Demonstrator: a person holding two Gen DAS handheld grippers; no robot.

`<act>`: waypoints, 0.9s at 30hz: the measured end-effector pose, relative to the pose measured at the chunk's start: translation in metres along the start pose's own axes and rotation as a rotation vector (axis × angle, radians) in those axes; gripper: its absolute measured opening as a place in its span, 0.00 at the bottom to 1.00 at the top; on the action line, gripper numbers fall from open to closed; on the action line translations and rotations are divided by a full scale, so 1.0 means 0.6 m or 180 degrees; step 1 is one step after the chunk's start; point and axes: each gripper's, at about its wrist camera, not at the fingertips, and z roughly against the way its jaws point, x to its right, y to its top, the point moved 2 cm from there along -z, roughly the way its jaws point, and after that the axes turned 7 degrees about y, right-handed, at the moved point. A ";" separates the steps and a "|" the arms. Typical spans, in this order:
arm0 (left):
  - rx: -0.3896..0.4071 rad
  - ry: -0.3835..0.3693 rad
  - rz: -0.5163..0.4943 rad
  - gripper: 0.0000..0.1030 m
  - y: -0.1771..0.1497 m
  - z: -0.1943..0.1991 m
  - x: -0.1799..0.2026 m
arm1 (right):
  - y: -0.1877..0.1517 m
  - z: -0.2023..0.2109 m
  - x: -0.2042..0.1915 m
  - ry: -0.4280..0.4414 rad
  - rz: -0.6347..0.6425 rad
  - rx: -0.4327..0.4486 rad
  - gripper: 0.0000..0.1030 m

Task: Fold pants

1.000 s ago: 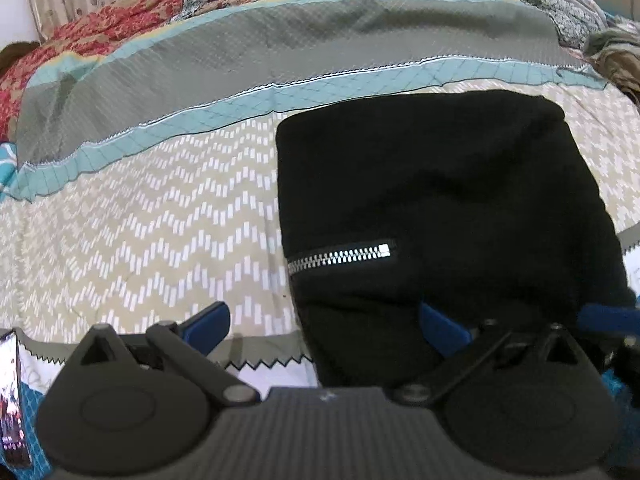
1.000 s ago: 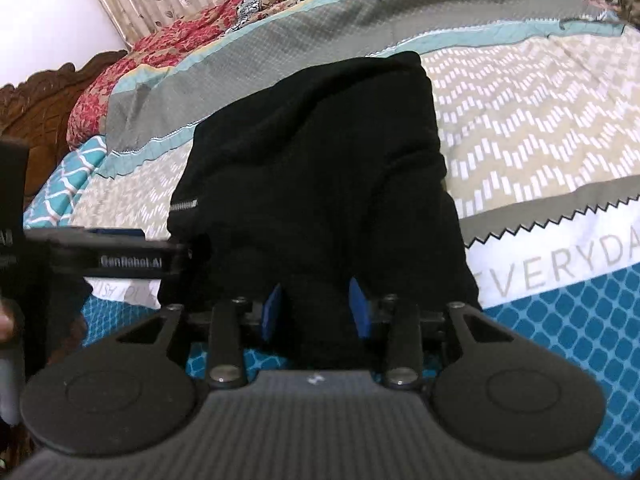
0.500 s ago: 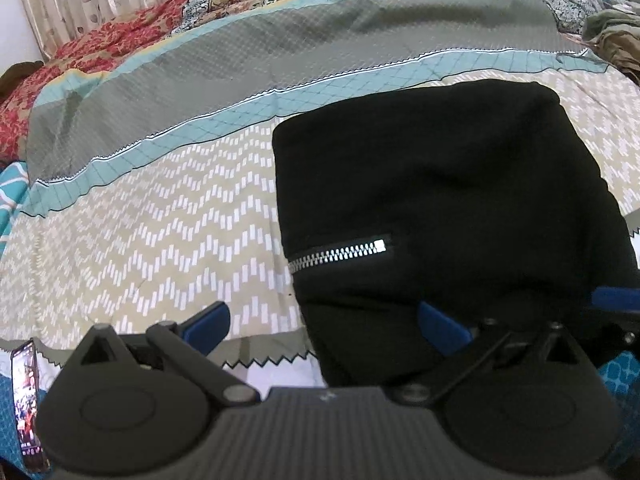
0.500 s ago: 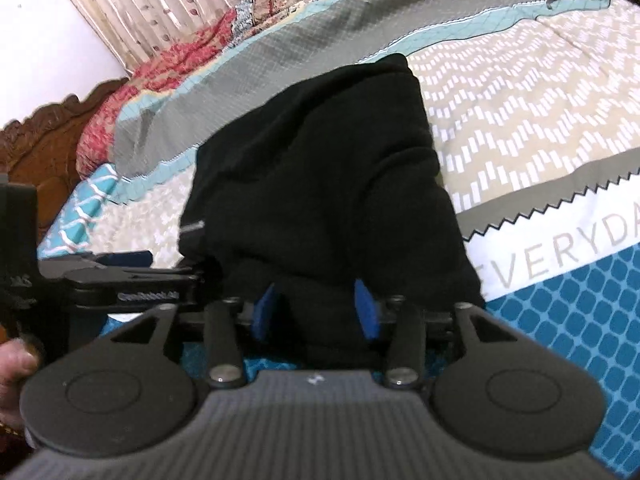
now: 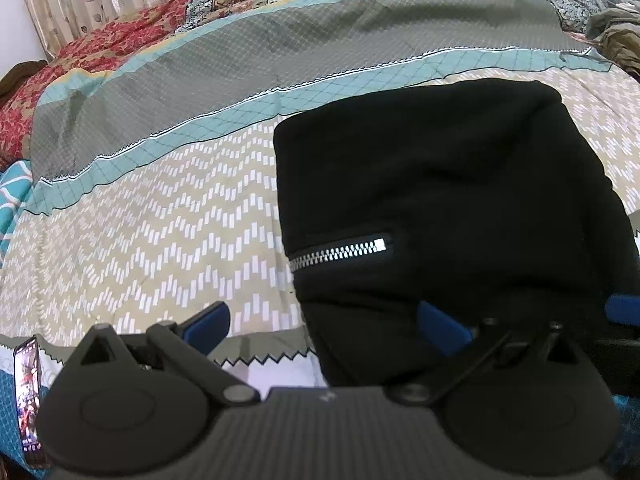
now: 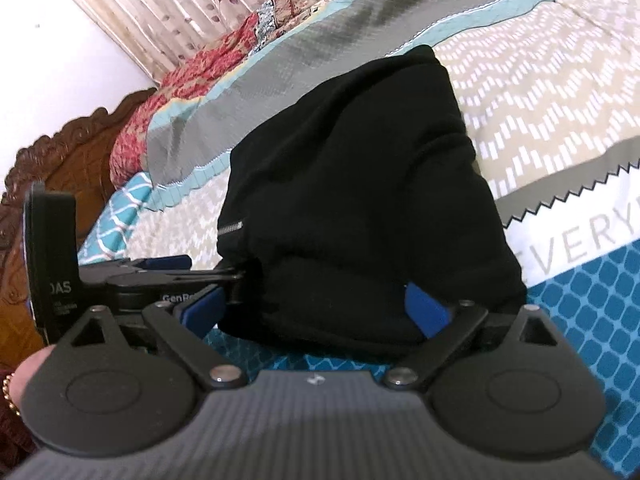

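Left gripper (image 5: 322,322) fingers spread wide at the bundle's near-left corner, gripping nothing. Black pants (image 5: 440,208) lie folded compact near the bed (image 5: 140,220) front edge. Right gripper (image 6: 312,304) has just been opening, fabric between, unpinched. Folding looks nearly finished.

A patterned bedspread (image 5: 168,216) covers the bed — a beige field of white chevron dashes, then a teal band (image 5: 360,84) edged with zigzag trim, then a grey diamond-grid band (image 5: 280,36). Nearer lies a white strip with grey letters (image 6: 576,240) and a blue panel of rounded tiles (image 6: 592,312). A red floral quilt (image 5: 92,52) sits at the far side, below a leaf-print curtain (image 6: 192,12). A carved wooden headboard (image 6: 76,152) stands left. A phone (image 5: 28,396) — screen lit — lies on the bed's edge.
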 end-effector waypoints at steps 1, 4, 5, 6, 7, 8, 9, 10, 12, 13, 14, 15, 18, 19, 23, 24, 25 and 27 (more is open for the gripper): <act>-0.0010 -0.0011 0.0016 1.00 0.000 -0.001 -0.001 | -0.001 0.001 0.000 0.0007 0.0016 0.0006 0.96; -0.0037 -0.0033 0.0039 1.00 0.001 -0.001 -0.003 | -0.005 0.001 -0.004 -0.0004 0.0085 0.0025 0.96; -0.0025 -0.0029 0.0021 1.00 0.001 0.000 -0.003 | -0.005 0.002 -0.005 -0.0002 0.0091 0.0035 0.96; -0.0006 -0.0009 -0.0014 1.00 0.000 0.001 -0.001 | -0.005 0.002 -0.003 0.0005 0.0082 0.0049 0.97; 0.0014 0.0013 -0.0045 1.00 0.000 0.003 0.002 | -0.006 0.003 -0.002 0.0016 0.0068 0.0064 0.97; 0.0041 0.0042 -0.0080 1.00 -0.001 0.005 0.005 | -0.006 0.003 0.000 0.0024 0.0066 0.0068 0.97; 0.0063 0.0068 -0.0107 1.00 -0.002 0.006 0.008 | -0.005 0.003 0.000 0.0028 0.0071 0.0068 0.97; 0.0082 0.0089 -0.0125 1.00 -0.002 0.007 0.010 | -0.005 0.003 0.000 0.0036 0.0062 0.0081 0.97; 0.0106 0.0113 -0.0145 1.00 -0.003 0.008 0.012 | -0.005 0.005 0.002 0.0044 0.0073 0.0089 0.97; 0.0110 0.0111 -0.0143 1.00 -0.003 0.008 0.011 | -0.006 0.004 0.001 0.0041 0.0096 0.0084 0.97; 0.0108 0.0104 -0.0133 1.00 -0.003 0.007 0.010 | -0.006 0.004 0.001 0.0038 0.0109 0.0086 0.97; 0.0110 0.0094 -0.0128 1.00 -0.003 0.007 0.009 | -0.006 0.004 0.001 0.0040 0.0111 0.0091 0.97; 0.0176 0.0099 -0.0138 1.00 -0.006 0.009 0.009 | -0.007 0.005 0.003 0.0050 0.0107 0.0111 0.97; 0.0193 0.0107 -0.0157 1.00 -0.007 0.010 0.010 | -0.007 0.005 0.003 0.0051 0.0104 0.0114 0.97; 0.0167 0.0106 -0.0217 1.00 -0.002 0.010 0.011 | -0.007 0.005 0.004 0.0053 0.0105 0.0111 0.97; 0.0163 0.0109 -0.0238 1.00 -0.002 0.011 0.012 | -0.007 0.004 0.003 0.0054 0.0108 0.0106 0.97; 0.0162 0.0115 -0.0257 1.00 -0.001 0.011 0.013 | -0.006 0.004 0.003 0.0055 0.0109 0.0100 0.97; 0.0163 0.0130 -0.0283 1.00 0.000 0.012 0.015 | -0.006 0.005 0.004 0.0061 0.0111 0.0096 0.97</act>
